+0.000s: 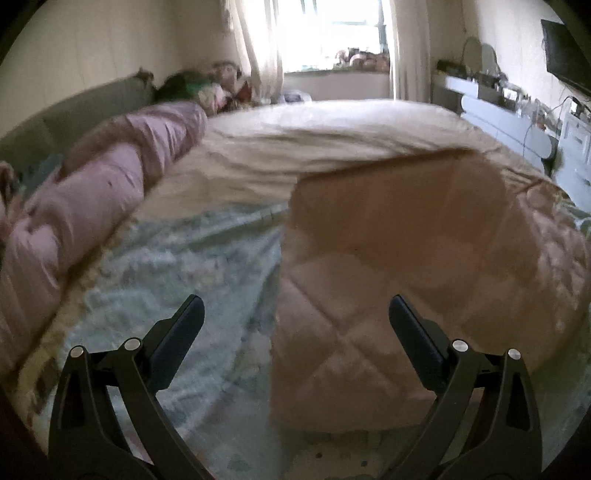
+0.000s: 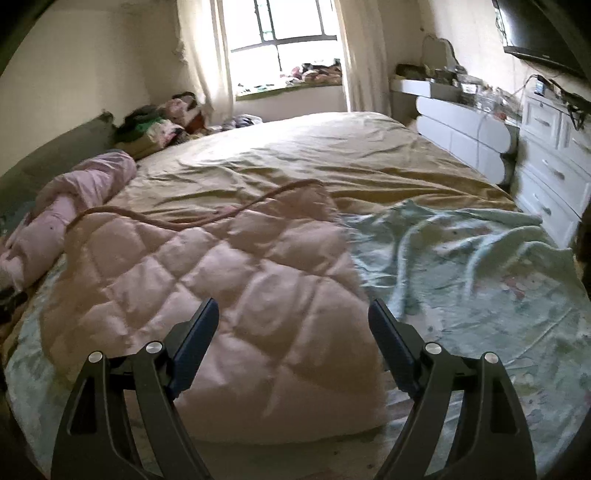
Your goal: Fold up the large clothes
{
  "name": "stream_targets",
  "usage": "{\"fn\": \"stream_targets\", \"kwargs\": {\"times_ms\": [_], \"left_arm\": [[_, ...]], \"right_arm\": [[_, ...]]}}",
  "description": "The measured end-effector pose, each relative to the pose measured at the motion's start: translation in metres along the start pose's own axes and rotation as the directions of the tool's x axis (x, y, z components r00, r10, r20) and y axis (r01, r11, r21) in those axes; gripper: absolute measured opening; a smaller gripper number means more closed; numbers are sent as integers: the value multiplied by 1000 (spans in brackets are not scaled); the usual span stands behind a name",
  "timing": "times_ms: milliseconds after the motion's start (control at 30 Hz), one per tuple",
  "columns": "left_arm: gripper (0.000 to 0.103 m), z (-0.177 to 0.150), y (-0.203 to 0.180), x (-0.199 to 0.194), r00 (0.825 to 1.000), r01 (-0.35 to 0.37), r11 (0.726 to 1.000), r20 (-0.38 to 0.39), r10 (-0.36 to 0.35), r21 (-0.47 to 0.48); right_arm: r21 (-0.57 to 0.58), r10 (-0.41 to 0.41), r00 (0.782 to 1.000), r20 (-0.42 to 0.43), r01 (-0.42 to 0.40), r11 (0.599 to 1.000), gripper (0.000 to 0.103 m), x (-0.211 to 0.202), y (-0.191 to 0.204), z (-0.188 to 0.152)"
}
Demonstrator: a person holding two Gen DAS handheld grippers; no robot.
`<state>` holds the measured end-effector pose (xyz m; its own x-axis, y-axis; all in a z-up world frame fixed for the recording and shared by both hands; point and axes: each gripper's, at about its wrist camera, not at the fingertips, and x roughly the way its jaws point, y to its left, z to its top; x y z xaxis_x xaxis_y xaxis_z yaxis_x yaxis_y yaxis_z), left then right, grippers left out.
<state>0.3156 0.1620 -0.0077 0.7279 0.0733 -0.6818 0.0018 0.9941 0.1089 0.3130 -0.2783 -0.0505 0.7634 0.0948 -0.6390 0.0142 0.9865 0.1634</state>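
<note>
Hovering over pink quilt [image 2: 221, 280]: left tool [image 1: 295, 314], right tool [image 2: 291, 314] both agape, empty.

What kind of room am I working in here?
A bedroom, most likely in a home: a wide bed fills the view with a pink quilt lying on it, a white dresser stands along the right wall, and a curtained window is behind.

place: home bedroom | evidence: wide bed [image 2: 314, 155], curtained window [image 2: 284, 40], white drawer chest [image 2: 554, 158], wall TV [image 2: 535, 33]
</note>
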Motion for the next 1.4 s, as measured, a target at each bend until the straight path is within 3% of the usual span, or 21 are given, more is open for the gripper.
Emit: {"fn": "stream_targets", "kwargs": {"times_ms": [200, 400, 433, 467, 500, 533, 567, 667, 833, 1000, 1167, 1400], "left_arm": [[94, -20, 10, 24, 997, 12, 1000, -71, -14, -24], [94, -32, 5, 53, 984, 91, 993, -146, -101, -78], [94, -34, 2, 58, 981, 98, 992, -161, -110, -85], [87, -36, 1, 61, 979, 99, 991, -170, -113, -87], [78, -38, 0, 63, 977, 119, 988, -167, -135, -100], [53, -39, -1, 63, 973, 150, 982, -158, -167, -114], [39, -39, -3, 62, 975, 146, 984, -155, -161, -106], [19, -32, -16, 51, 986, 120, 992, -111, -122, -31], [15, -4, -8, 36, 993, 110, 993, -42, -112, -47], [12, 23, -2, 48, 997, 70, 996, -40, -72, -53], [12, 32, -9, 77, 996, 26, 999, -83, -28, -32], [12, 28, -12, 105, 994, 8, 1000, -106, -9, -10]], "right_arm": [[-22, -47, 998, -51, 46, 999, 82, 28, -6, 9], [-83, -62, 993, -101, 54, 995, 79, 70, 4, 20], [-80, -56, 993, -103, 48, 996, 67, 75, 4, 21], [-83, -61, 993, -102, 53, 995, 60, 80, 4, 22], [-97, -87, 992, -96, 77, 992, 38, 84, 5, 21], [-101, -100, 991, -91, 91, 991, 21, 86, 3, 20], [-92, -108, 991, -82, 100, 991, 12, 87, 1, 19], [-26, -113, 993, -24, 112, 993, 9, 78, -11, 21], [-23, -150, 987, 53, 151, 988, 7, 67, -11, 38], [-17, -185, 979, 88, 187, 982, 6, 80, -5, 72], [-35, -267, 963, 34, 268, 963, 6, 120, 5, 92], [-46, -326, 944, -48, 324, 945, 6, 167, 0, 82]]}}
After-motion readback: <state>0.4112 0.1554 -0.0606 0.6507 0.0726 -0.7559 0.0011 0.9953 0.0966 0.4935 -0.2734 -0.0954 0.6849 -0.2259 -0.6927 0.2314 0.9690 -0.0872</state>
